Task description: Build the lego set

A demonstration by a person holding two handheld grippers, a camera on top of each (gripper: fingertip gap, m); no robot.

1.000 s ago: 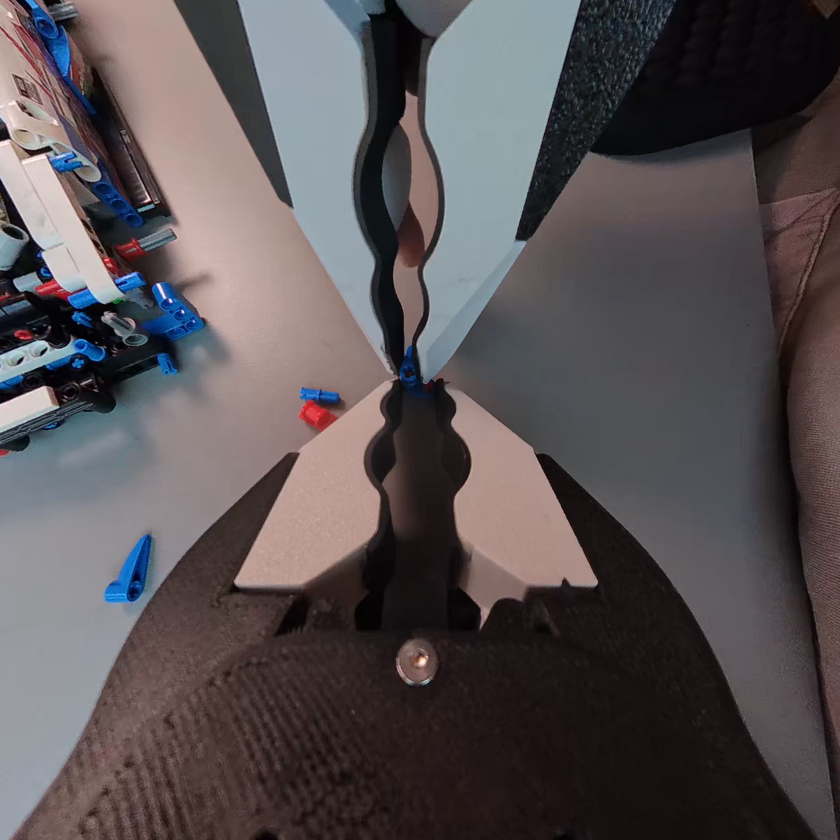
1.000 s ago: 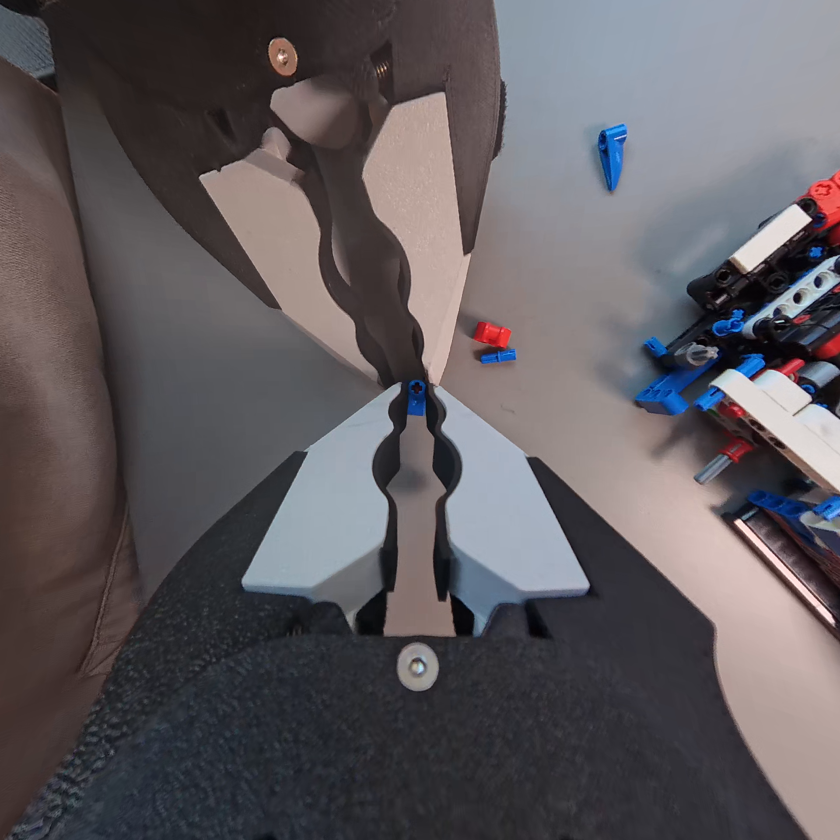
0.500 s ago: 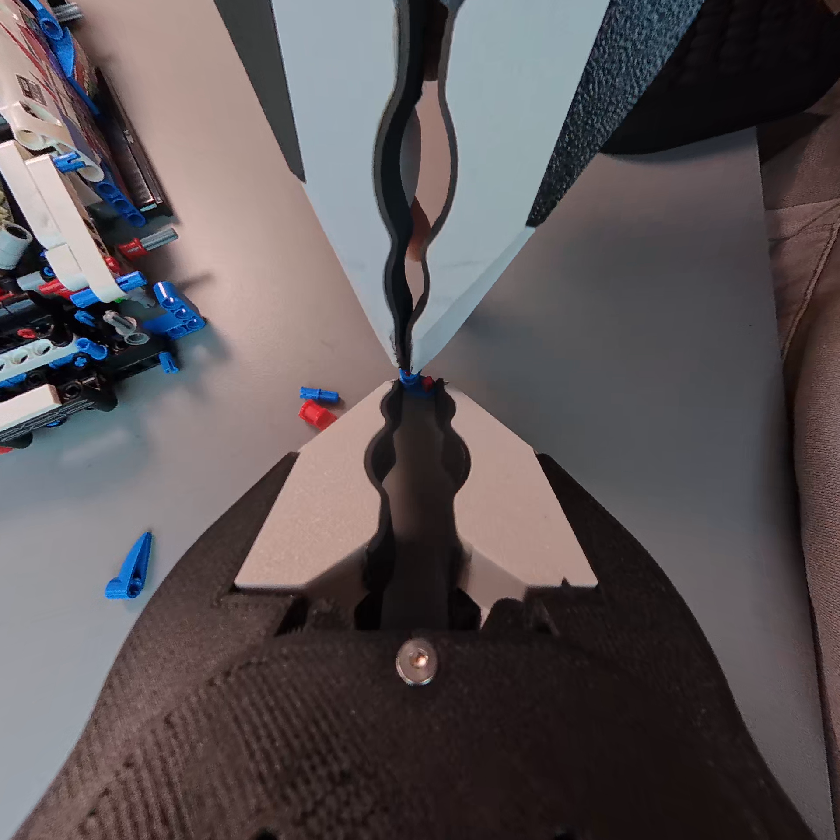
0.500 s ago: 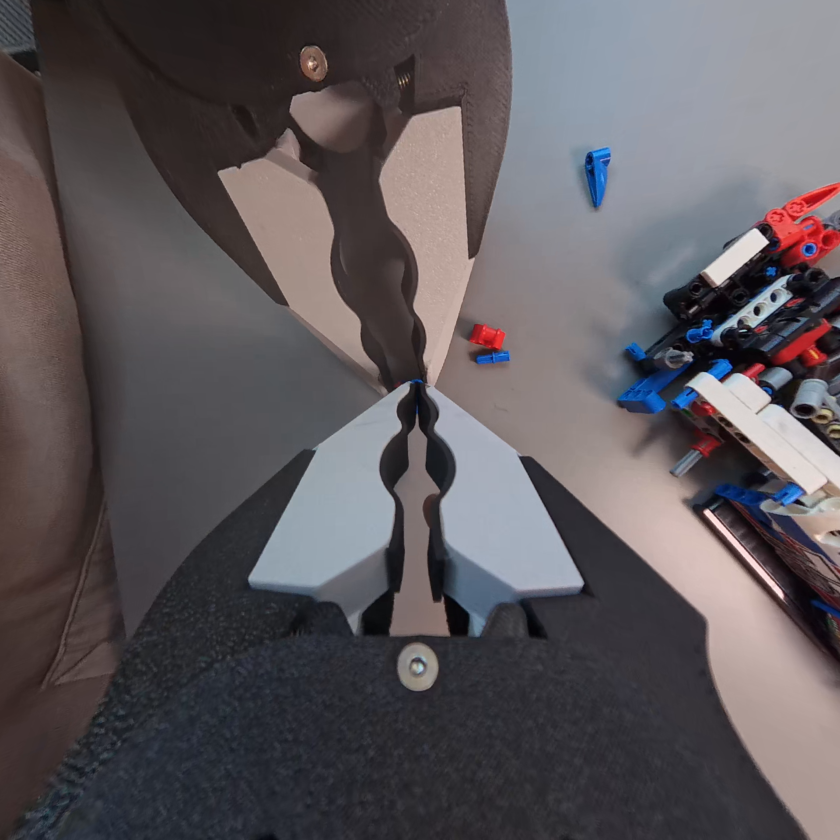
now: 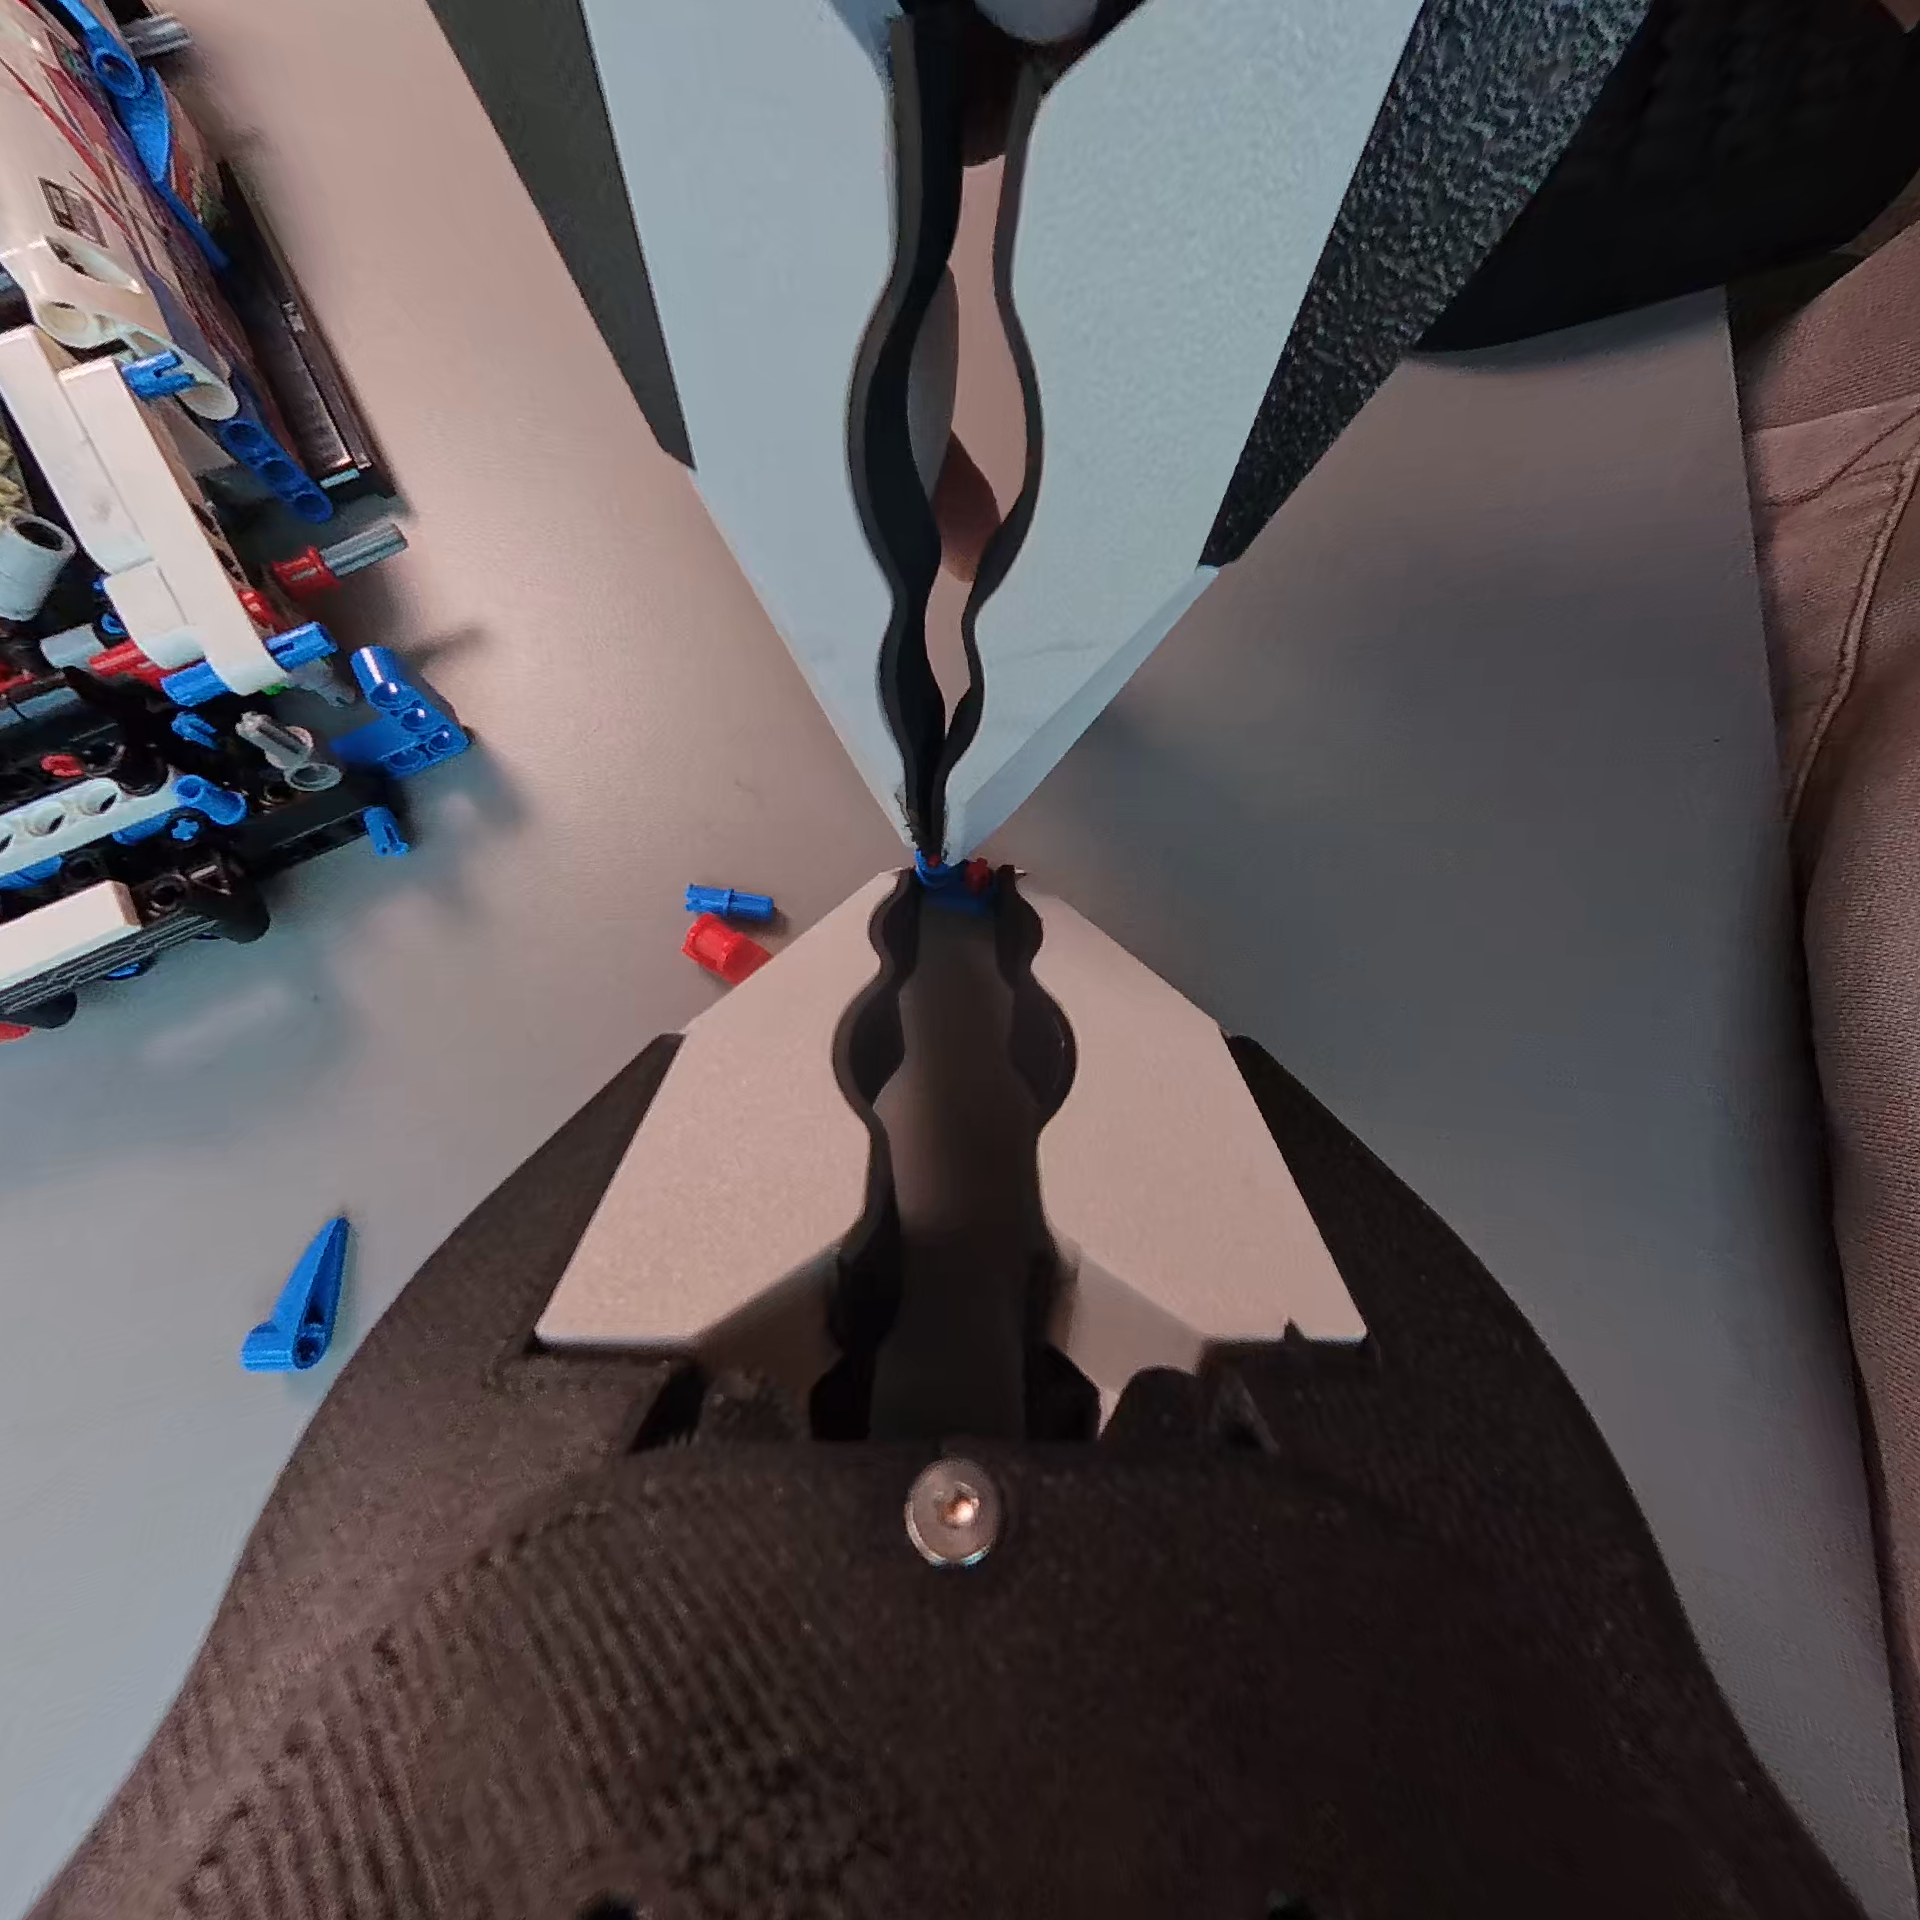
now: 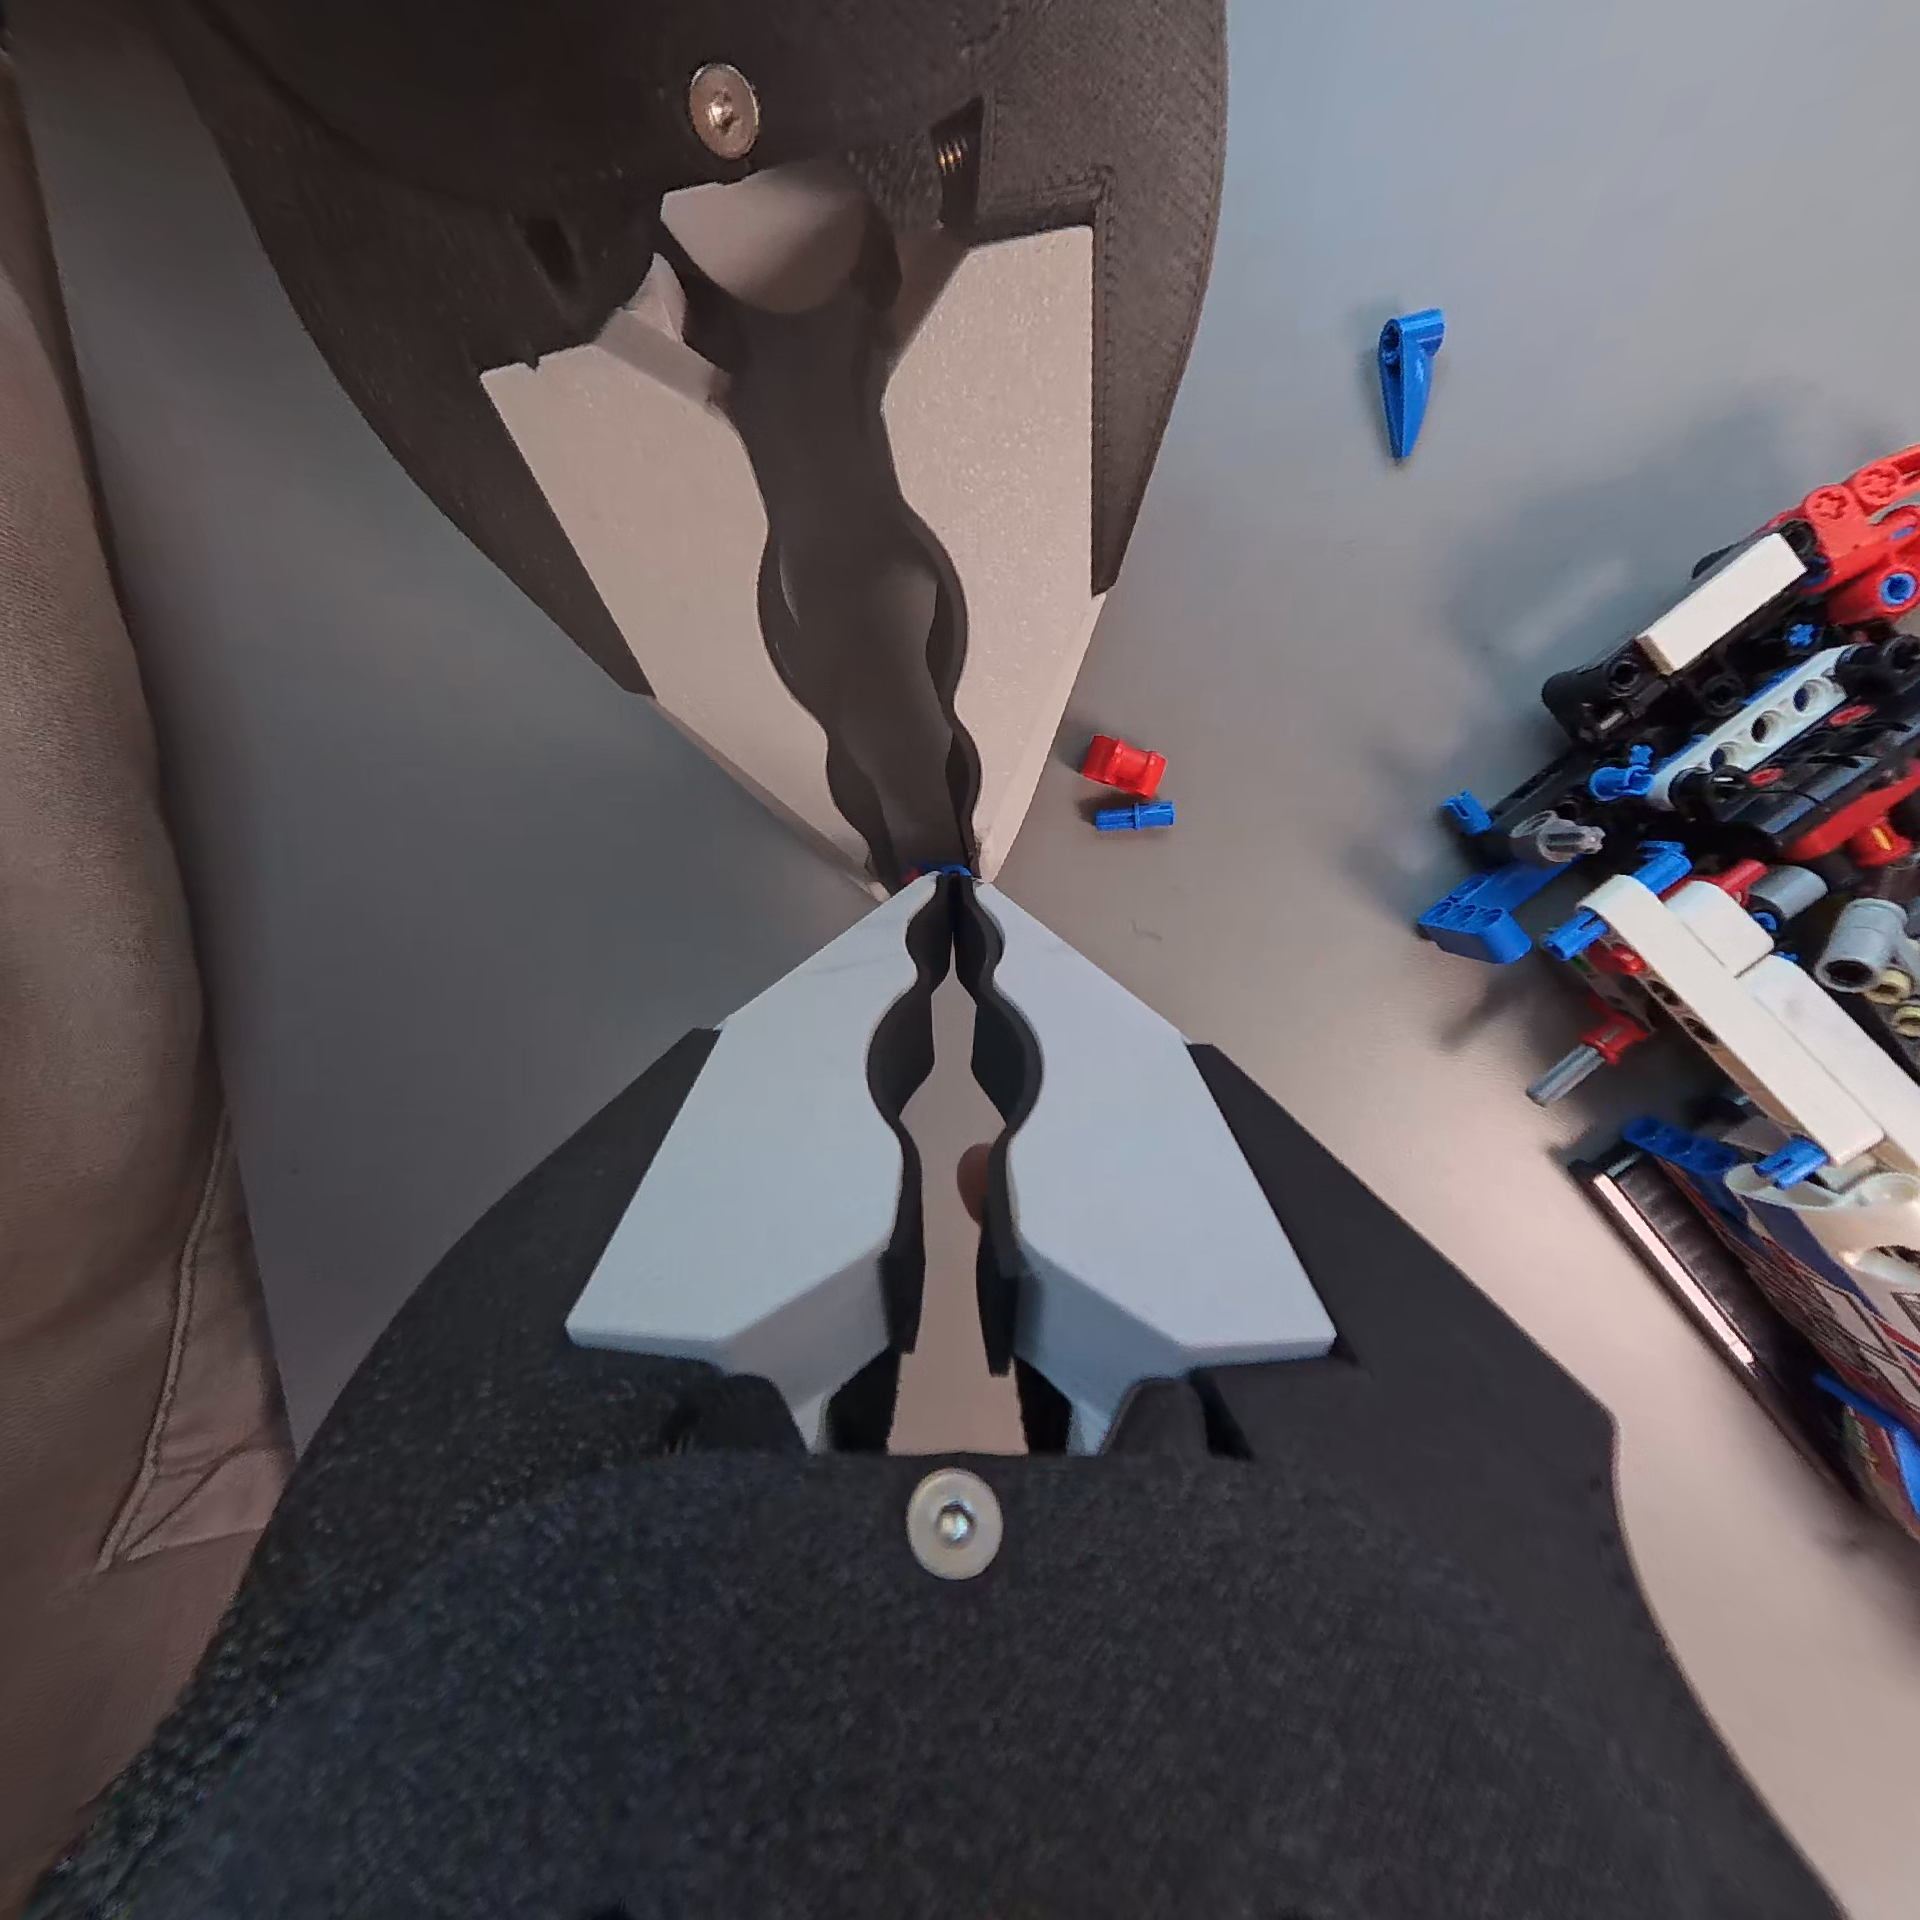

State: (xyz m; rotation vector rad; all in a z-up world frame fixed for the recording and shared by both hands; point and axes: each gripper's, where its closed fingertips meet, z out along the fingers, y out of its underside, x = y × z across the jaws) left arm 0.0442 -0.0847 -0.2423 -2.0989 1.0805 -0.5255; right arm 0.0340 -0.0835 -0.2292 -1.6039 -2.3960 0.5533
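My left gripper (image 5: 956,883) is shut on a small blue piece with red bits (image 5: 951,885) and holds it above the grey table (image 5: 1403,831). My right gripper (image 6: 951,881) is shut and meets the left one tip to tip. Its tips press on that piece, of which only a blue sliver (image 6: 940,865) shows in the right wrist view. The right gripper (image 5: 930,826) comes down from the top of the left wrist view, and the left gripper (image 6: 935,860) from the top of the right wrist view. The partly built model (image 5: 125,727) (image 6: 1766,779) lies off to the side.
A loose red piece (image 5: 722,948) (image 6: 1122,762) and a blue pin (image 5: 727,900) (image 6: 1135,814) lie close to the tips. A blue tapered piece (image 5: 301,1304) (image 6: 1405,379) lies farther off. A booklet (image 6: 1714,1278) lies under the model. Brown cloth (image 5: 1849,727) borders the table. The grippers are tip to tip, or close to it.
My right gripper held a blue pin between slightly parted tips. It has since closed fully and pushed up against the piece in my left gripper. A red bit now shows there.
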